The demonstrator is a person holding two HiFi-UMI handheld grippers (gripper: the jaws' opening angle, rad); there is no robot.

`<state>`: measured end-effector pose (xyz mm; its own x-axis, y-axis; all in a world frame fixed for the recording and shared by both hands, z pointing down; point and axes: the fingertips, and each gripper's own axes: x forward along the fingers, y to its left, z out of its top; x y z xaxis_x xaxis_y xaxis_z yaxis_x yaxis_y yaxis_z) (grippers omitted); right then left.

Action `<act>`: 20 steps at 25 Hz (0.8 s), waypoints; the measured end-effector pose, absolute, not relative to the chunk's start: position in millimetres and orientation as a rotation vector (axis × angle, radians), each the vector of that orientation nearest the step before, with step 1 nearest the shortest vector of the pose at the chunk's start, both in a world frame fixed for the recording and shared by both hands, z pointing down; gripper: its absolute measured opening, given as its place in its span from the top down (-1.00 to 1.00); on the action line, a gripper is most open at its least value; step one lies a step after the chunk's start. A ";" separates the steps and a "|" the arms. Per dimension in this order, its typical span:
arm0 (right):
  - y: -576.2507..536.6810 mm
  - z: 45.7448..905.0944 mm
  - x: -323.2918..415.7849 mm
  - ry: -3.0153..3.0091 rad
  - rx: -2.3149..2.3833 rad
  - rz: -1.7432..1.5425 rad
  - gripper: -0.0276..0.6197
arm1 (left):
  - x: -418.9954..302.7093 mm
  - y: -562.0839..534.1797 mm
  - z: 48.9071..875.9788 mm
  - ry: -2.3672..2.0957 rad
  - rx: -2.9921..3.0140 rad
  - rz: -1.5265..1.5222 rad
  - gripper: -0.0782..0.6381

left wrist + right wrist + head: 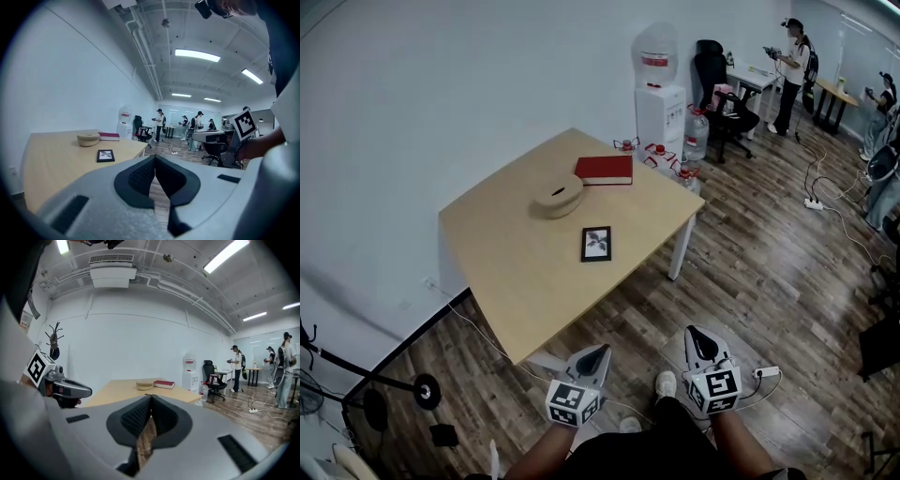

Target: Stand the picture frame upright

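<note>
**Item:** picture frame (596, 243), black-edged, lying flat and face up near the middle of the table (516, 272). It is well apart from the red book (605, 170) and the round tan dish (558, 197) behind it.

**Tools:** left gripper (593, 358) and right gripper (698, 336), both held low in front of the person and short of the table's near edge. On each, the jaws are pressed together with nothing between them.

**Hazards:**
- The frame lies flush on the wood, so jaws coming at its thin edge could push it across the table instead of lifting it.
- A pinch on one corner alone could let it swing or slip.
- If the frame is stood up without a prop behind it, it would likely topple.

**Not visible:**
- The back of the frame, so a fold-out stand cannot be confirmed.
- The frame itself in the right gripper view, possibly masked by the gripper body.
- The printed picture, too small to read.
</note>
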<state>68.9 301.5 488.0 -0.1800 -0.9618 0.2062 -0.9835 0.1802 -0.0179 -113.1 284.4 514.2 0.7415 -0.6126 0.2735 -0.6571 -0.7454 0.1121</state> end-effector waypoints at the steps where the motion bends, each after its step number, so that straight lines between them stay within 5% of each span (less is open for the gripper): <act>1: 293.7 490.6 71.3 -2.297 1.905 0.229 0.89 | -111.4 277.2 516.4 -1.015 2.734 0.332 0.76; 20: 124.7 531.0 152.9 -2.406 1.570 0.287 0.89 | -49.9 132.4 534.6 -1.220 2.582 0.434 0.76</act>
